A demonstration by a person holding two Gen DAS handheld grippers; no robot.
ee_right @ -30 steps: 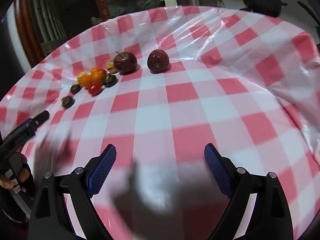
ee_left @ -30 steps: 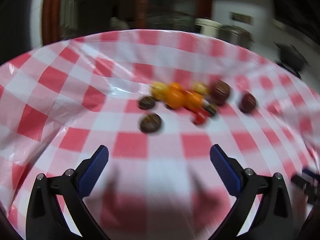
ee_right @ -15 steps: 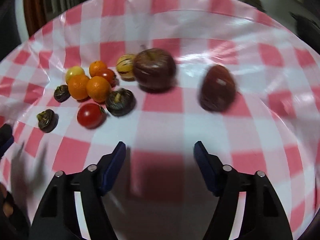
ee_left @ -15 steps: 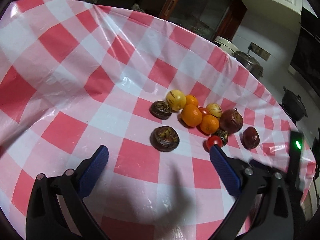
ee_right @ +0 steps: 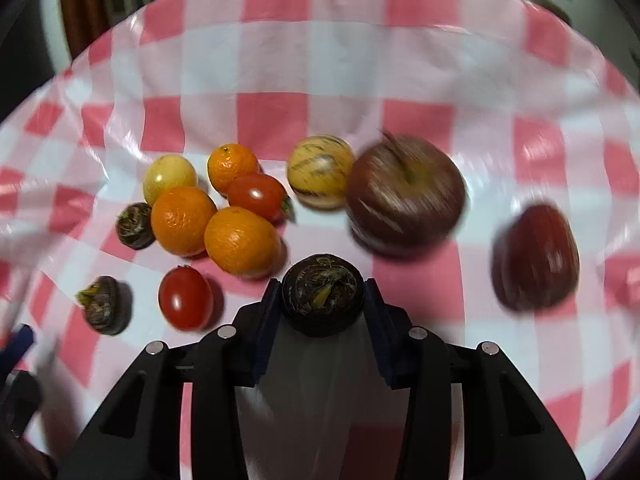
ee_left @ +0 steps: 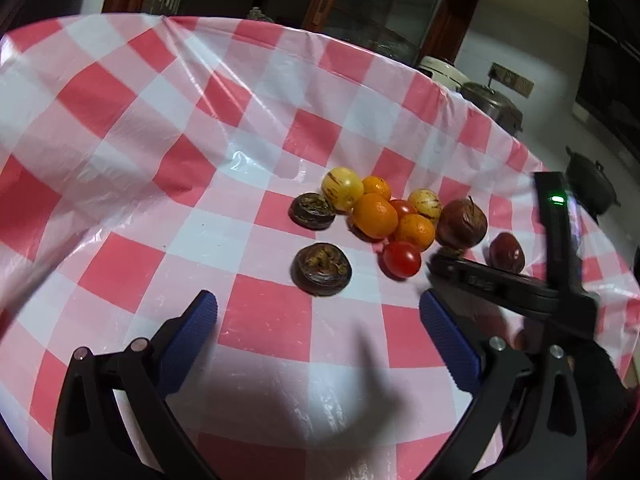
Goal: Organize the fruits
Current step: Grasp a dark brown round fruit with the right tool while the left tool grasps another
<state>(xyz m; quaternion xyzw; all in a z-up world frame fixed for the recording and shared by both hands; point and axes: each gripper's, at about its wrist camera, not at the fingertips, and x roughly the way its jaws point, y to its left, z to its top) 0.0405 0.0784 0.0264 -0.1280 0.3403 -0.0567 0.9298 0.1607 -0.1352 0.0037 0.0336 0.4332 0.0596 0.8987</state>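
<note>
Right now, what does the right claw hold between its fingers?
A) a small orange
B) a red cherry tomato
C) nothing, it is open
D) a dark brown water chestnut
D: in the right wrist view the right claw is closed on both sides of a dark brown water chestnut, while the oranges and tomatoes lie free on the tablecloth.
</note>
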